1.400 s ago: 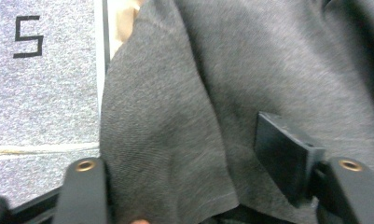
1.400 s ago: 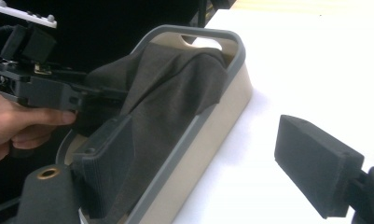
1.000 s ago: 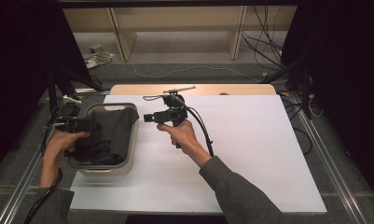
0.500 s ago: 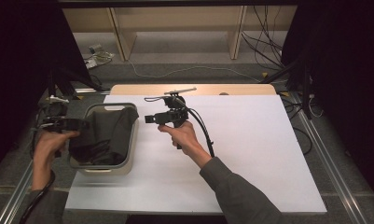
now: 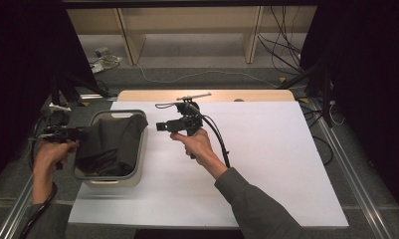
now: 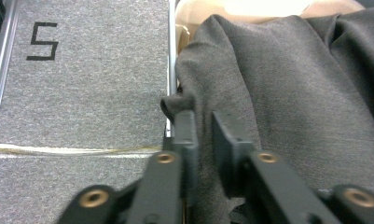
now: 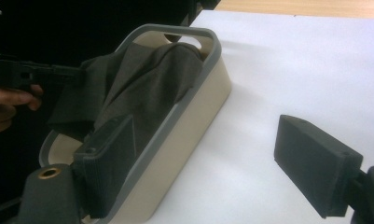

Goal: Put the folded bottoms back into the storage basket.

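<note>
Your left claw [image 6: 201, 133] has just closed on the cloth [image 5: 110, 142] at the bin's [image 5: 137, 162] left rim, seemingly pinching it; the right claw [image 7: 212, 163], open and empty, waits right of the bin.

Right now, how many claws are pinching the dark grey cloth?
1: the left claw pinches the dark grey cloth at the beige plastic bin's left edge. The right claw hangs open beside it.

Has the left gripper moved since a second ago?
Yes. In the high view the left gripper has drawn leftward off the basket, past its left rim, its jaws just closing on the dark cloth.
</note>
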Demonstrator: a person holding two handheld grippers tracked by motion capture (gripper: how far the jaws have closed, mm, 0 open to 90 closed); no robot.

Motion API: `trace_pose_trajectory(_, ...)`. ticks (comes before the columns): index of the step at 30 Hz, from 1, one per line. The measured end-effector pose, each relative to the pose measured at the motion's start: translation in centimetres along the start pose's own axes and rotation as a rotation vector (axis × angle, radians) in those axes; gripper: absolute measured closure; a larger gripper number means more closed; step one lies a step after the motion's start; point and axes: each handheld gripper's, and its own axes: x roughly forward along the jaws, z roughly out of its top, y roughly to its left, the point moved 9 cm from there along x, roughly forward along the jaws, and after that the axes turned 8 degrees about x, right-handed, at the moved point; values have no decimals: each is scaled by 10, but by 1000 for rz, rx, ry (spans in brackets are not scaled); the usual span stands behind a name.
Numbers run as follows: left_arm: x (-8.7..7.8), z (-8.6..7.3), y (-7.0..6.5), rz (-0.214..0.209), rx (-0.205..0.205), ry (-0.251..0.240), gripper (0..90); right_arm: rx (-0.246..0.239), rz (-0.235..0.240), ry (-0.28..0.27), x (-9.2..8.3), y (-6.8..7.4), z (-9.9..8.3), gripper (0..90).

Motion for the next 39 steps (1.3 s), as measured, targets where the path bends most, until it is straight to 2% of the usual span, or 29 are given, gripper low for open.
trace_pose_trajectory(6,17,-4,-8,-7,12,29,868,0,-1,0,-2,-3,-2,213)
trace_pose_trajectory(8,24,-4,-13,-20,13,36,868,-2,-3,2,-3,-4,-3,214)
trace_pose_trajectory(12,41,-7,-23,-17,23,60,870,0,-3,-3,-5,-6,-3,214)
trace_pose_trajectory(19,62,-10,-29,32,44,75,872,-5,1,-2,-9,-7,-5,214)
trace_pose_trajectory(24,67,-12,-27,29,19,63,866,-7,7,-9,-15,-8,-7,214)
trace_pose_trajectory(27,65,-11,-27,48,29,69,850,-10,6,-12,-18,-9,-9,213)
trace_pose_trajectory(30,60,-9,-28,58,34,74,781,-20,-1,-20,-24,-14,-11,213)
trace_pose_trajectory(35,49,-6,-26,65,24,72,599,-3,13,-30,-32,-21,-13,213)
trace_pose_trajectory(38,41,-1,-29,46,7,49,480,7,12,-33,-37,-27,-14,213)
trace_pose_trajectory(39,37,2,-30,54,8,41,462,9,11,-33,-38,-29,-15,212)
